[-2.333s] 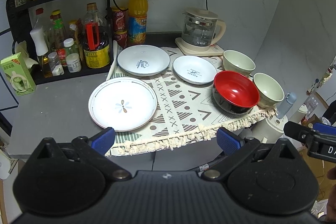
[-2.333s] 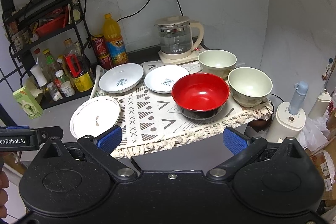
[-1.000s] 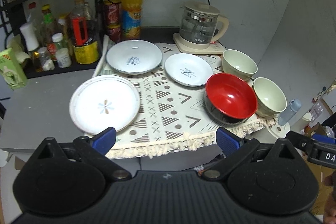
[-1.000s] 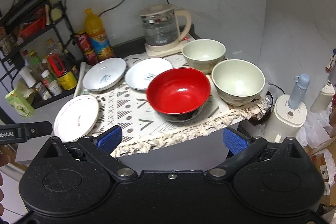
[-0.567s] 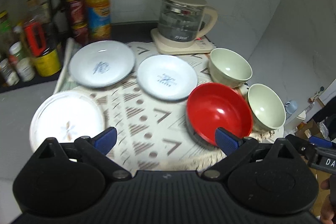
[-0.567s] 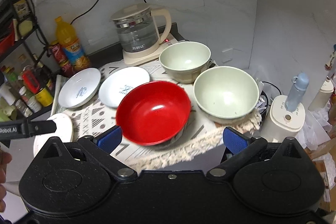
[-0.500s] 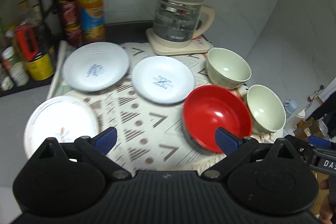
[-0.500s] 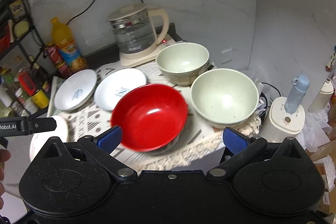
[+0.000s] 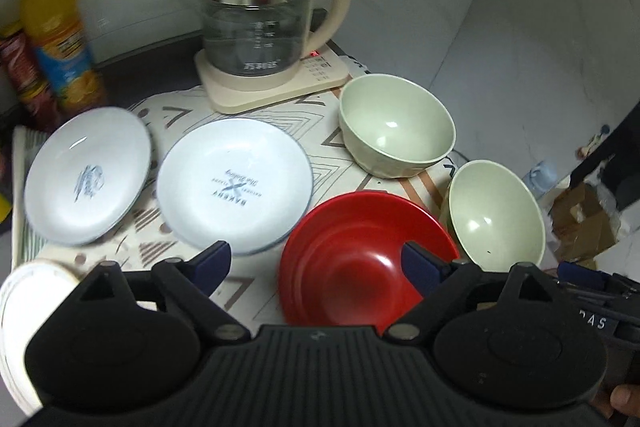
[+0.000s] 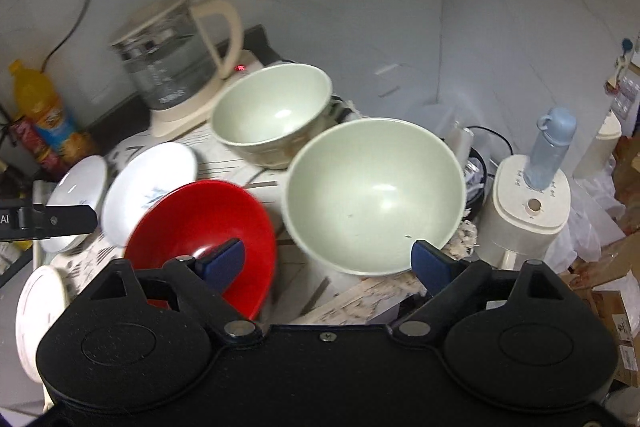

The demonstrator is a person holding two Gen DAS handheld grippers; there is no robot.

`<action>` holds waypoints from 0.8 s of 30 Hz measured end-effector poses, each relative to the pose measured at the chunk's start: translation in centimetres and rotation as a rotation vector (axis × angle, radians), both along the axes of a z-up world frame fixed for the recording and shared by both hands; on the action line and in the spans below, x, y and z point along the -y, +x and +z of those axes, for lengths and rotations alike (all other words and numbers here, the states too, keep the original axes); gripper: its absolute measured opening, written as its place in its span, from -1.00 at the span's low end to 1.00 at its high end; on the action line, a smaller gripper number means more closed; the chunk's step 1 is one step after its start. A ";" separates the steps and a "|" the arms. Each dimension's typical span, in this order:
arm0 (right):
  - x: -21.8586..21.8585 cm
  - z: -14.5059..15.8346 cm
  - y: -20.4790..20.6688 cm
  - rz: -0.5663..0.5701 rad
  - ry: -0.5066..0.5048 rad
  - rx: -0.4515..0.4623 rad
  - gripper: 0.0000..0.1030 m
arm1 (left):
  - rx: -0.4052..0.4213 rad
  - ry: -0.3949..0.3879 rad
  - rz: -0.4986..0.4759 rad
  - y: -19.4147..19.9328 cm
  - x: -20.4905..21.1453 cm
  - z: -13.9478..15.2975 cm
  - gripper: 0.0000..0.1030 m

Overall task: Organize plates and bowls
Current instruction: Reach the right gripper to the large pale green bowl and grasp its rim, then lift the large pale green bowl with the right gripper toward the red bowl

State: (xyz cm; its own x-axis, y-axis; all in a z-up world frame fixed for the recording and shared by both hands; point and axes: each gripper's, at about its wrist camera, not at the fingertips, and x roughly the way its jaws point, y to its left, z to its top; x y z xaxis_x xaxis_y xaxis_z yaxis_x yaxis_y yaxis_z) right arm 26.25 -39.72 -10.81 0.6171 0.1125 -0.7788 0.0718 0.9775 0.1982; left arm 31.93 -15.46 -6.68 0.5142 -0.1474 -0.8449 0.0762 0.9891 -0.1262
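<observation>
A red bowl [image 9: 360,255] [image 10: 204,227] sits at the front of the patterned cloth [image 9: 240,291]. Two pale green bowls stand to its right: the near one [image 9: 494,215] [image 10: 372,195] and the far one [image 9: 396,125] [image 10: 272,109]. Two white plates [image 9: 234,183] [image 9: 86,179] lie behind, and a third white plate [image 9: 24,303] lies at front left. My left gripper [image 9: 320,259] is open and empty, hovering at the red bowl's left rim. My right gripper [image 10: 328,259] is open and empty, just before the near green bowl.
A glass kettle [image 9: 260,23] on a cream base stands at the back. An orange drink bottle [image 9: 56,31] and cans stand at the back left. A cream appliance with a blue bottle [image 10: 532,203] sits beyond the table's right edge.
Both grippers have moved forward and right, closer to the bowls. The red bowl and the near green bowl now fill more of each view. Nothing has been taken hold of.
</observation>
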 end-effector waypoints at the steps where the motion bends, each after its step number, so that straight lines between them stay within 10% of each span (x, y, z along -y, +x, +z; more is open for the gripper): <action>1: 0.3 -0.2 0.3 -0.012 0.000 -0.007 0.58 | -0.007 0.004 -0.014 0.5 0.4 -0.3 0.72; 24: 6.9 -4.2 4.7 -0.135 0.046 -0.119 0.08 | -0.106 -0.051 -0.141 7.9 10.0 -3.5 -0.09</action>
